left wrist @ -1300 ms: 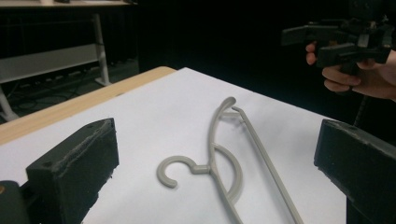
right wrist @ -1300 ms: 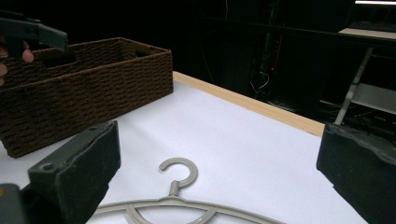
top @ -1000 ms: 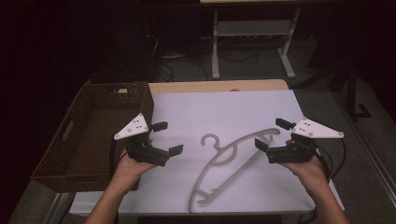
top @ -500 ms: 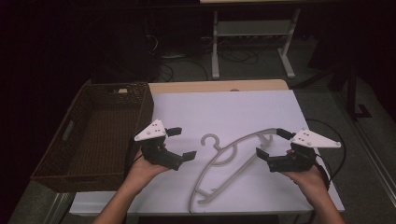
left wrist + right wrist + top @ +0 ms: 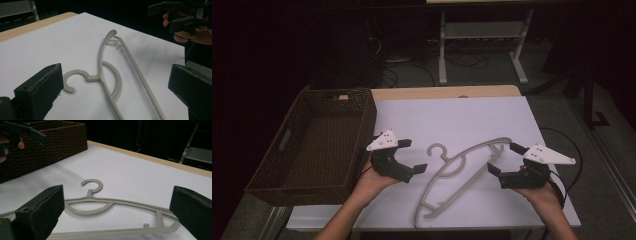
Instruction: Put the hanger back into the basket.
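The high view looks forward and down over the grey plastic clothes hanger point(image 5: 462, 172); both gripper views face it closely from opposite sides.

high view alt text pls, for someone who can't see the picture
A pale grey plastic hanger lies flat on a white table, between two hand-held black grippers with jaws open: the left gripper near its hook, the right gripper at its far end. An empty brown wicker basket sits at the table's left.
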{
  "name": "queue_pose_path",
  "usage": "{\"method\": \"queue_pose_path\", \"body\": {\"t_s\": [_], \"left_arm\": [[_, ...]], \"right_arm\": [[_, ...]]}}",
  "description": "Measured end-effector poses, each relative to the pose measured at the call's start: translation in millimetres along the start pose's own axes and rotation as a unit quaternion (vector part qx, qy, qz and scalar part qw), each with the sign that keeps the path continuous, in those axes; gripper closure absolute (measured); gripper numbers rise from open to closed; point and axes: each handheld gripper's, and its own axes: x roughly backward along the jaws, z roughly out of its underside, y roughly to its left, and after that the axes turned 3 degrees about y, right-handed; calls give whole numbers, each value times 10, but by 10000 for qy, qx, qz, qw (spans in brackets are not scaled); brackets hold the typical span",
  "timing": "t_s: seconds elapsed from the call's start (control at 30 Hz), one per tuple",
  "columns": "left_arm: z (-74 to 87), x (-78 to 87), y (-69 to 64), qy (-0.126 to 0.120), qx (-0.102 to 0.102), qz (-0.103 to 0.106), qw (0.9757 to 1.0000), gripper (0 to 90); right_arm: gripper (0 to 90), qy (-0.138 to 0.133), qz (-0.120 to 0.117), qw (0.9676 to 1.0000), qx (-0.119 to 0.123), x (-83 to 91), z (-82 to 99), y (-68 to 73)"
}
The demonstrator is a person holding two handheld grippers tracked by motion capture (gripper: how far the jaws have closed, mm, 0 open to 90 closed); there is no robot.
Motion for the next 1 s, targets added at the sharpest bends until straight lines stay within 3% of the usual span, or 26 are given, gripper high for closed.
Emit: {"method": "queue_pose_path", "body": {"t_s": [0.43,0.73,0.93,1.0], "left_arm": [[14,-219,34,206,-3,13,9998,0],[21,-459,15,523,-42,-1,9986,2],[47,-596,3,808,-45,1,9967,72],[66,-629,-11,880,-39,-1,9961,135]], "right_arm": [[0,82,3,10000,-12,-16,33,3],[0,65,22,10000,-58,-3,31,-17],[0,50,43,10000,-23,-2,36,-33],[0,59,33,10000,-20,-7,36,-28]]}}
